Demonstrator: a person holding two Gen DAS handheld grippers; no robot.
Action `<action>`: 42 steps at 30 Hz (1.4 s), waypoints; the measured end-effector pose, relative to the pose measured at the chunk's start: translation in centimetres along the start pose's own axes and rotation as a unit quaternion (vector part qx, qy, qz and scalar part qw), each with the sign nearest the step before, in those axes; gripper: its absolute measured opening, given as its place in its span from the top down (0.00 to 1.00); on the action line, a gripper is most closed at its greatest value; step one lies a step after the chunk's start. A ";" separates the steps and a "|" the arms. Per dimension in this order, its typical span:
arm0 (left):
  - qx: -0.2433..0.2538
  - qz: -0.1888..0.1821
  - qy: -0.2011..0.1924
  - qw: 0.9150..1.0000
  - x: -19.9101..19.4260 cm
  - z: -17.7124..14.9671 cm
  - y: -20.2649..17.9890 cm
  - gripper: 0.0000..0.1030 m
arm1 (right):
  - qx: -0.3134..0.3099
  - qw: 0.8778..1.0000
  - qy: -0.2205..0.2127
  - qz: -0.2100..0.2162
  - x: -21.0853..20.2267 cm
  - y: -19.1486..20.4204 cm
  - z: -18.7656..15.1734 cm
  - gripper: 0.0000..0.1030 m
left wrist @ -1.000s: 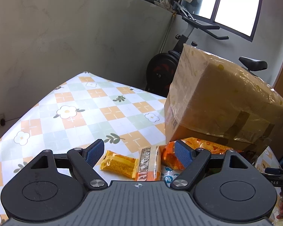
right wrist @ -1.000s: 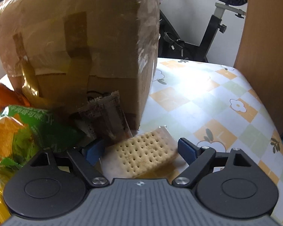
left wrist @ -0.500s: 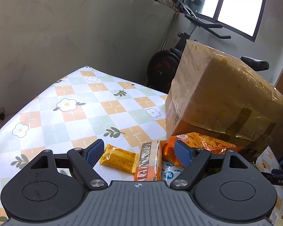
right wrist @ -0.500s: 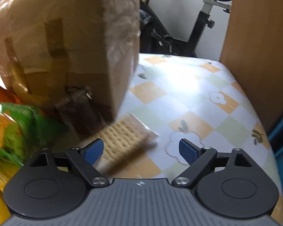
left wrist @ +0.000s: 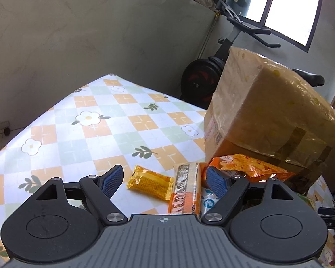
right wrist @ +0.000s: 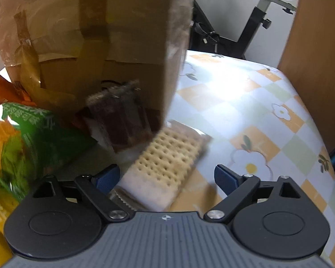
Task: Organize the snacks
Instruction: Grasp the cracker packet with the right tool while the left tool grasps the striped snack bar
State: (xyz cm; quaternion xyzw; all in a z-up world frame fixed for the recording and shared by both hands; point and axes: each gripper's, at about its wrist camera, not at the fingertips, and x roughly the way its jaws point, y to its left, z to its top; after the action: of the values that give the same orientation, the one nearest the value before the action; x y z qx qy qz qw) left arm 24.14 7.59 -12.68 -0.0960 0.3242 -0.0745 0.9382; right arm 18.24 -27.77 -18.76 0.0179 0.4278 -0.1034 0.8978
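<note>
Two grippers over a bench (left wrist: 89, 138) with a checked flower-print cloth: the left gripper (left wrist: 164, 179) has its fingers apart, hanging above a small yellow packet (left wrist: 148, 184) and an orange-and-white bar (left wrist: 186, 189) lying side by side, neither one touched. The right gripper (right wrist: 166, 176) has its fingers opening, with a wrapped cracker pack (right wrist: 167, 165) lying between them, unpressed. A taped cardboard box (right wrist: 89, 44) stands behind, with an orange bag (left wrist: 250, 167), a green bag (right wrist: 29, 138) and a brown packet (right wrist: 120, 120) at its foot.
</note>
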 end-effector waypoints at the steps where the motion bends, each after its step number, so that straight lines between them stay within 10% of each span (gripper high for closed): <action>1: -0.001 0.000 0.001 1.000 0.1 0.0 0.0 0.19 | 0.005 1.000 -0.002 -0.003 -0.2 -0.5 -0.2 0.13; 15: 0.007 0.016 0.042 0.999 1.0 -2.4 0.8 0.20 | 0.014 0.998 -0.064 0.012 0.5 -0.7 0.4 0.49; 21: 0.011 0.021 0.056 0.998 2.3 -2.2 1.4 0.39 | 0.013 0.996 -0.086 0.014 0.1 -1.0 -0.9 0.50; 37: 0.056 -0.019 0.083 0.995 8.0 -1.5 -3.6 0.41 | 0.014 0.996 -0.091 0.017 -0.1 -0.9 -1.2 0.50; 42: 0.063 0.005 0.078 0.995 7.8 -2.4 -3.8 0.58 | 0.014 0.996 -0.091 0.017 -0.1 -0.9 -1.2 0.50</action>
State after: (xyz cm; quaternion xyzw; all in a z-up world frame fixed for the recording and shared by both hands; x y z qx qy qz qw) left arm 28.45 2.00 -18.29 -0.0287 0.3911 -0.0972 0.9148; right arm 17.07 -28.46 -19.37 0.0284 0.3425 -0.0951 0.9343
